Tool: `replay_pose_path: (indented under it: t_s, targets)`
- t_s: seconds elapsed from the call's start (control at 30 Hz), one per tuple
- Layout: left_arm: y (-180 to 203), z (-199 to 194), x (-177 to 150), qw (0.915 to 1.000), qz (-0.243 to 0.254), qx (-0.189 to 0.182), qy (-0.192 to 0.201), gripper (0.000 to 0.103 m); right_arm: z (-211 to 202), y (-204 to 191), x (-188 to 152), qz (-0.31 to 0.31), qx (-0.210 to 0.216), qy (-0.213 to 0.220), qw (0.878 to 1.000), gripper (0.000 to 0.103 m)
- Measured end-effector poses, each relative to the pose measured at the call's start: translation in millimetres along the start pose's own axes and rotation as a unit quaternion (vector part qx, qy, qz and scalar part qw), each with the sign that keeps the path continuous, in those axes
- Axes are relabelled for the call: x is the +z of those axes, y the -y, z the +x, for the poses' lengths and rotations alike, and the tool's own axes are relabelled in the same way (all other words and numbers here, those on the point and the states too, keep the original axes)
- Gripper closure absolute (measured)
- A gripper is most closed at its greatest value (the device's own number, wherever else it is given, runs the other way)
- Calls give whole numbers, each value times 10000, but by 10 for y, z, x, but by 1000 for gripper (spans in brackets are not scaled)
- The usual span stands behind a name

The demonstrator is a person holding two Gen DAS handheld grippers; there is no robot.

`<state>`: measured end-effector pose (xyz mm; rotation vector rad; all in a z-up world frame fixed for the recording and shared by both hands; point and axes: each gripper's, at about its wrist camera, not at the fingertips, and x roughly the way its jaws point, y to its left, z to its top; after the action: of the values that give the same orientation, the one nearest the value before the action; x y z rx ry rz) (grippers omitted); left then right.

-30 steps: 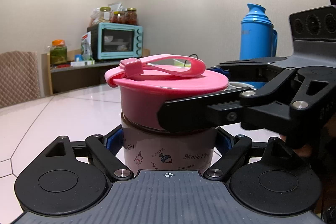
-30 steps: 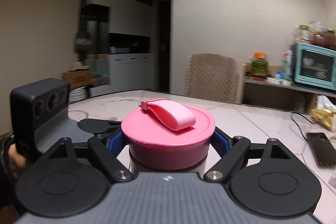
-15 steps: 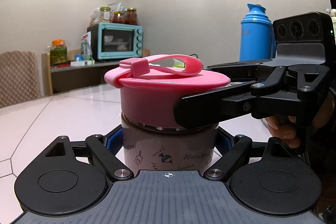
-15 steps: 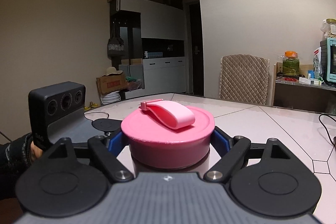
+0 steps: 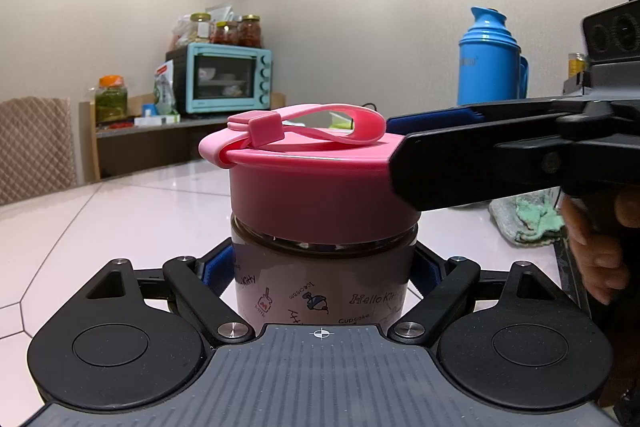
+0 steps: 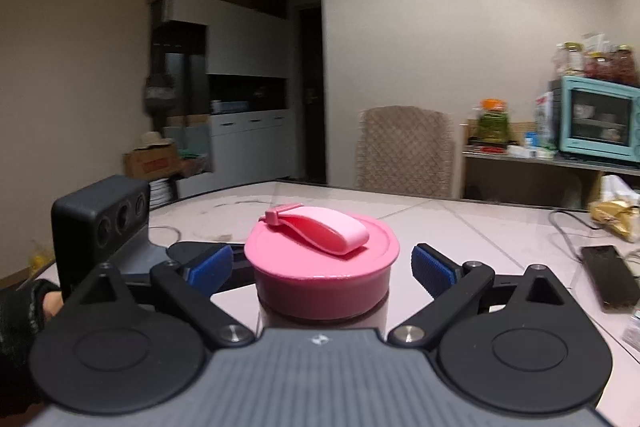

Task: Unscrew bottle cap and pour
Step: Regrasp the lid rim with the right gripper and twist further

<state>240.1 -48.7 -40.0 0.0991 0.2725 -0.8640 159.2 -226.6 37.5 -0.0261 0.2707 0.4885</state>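
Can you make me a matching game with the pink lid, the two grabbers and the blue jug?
Things:
1. pink cap
2. left gripper
3. right gripper
4. blue thermos

States:
A. open, pads apart from the cap
B. standing at the back of the table
C. shut on the bottle
D. sitting on top of the bottle

Pairs: 1-D, 2-C, 3-A, 4-B

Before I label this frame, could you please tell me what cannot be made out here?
Bottle base: left wrist view, behind the body of the left gripper; right wrist view, under the cap.
Cap's right side: left wrist view, covered by a finger of the right gripper.
Contents and threads: both views, the cap hides them.
Far shelves: right wrist view, blurred.
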Motion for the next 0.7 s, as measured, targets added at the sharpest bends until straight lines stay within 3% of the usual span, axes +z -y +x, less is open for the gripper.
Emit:
replay_pose_path:
  t_s: [0.33,0.7]
  targets:
    - [3,0,1,10000,1,1,0,13,100,-232,-91,-216,-485,-20,9986,6]
    - [4,0,1,10000,1,1,0,13,254,-288,-134,10,-830,-130,9965,7]
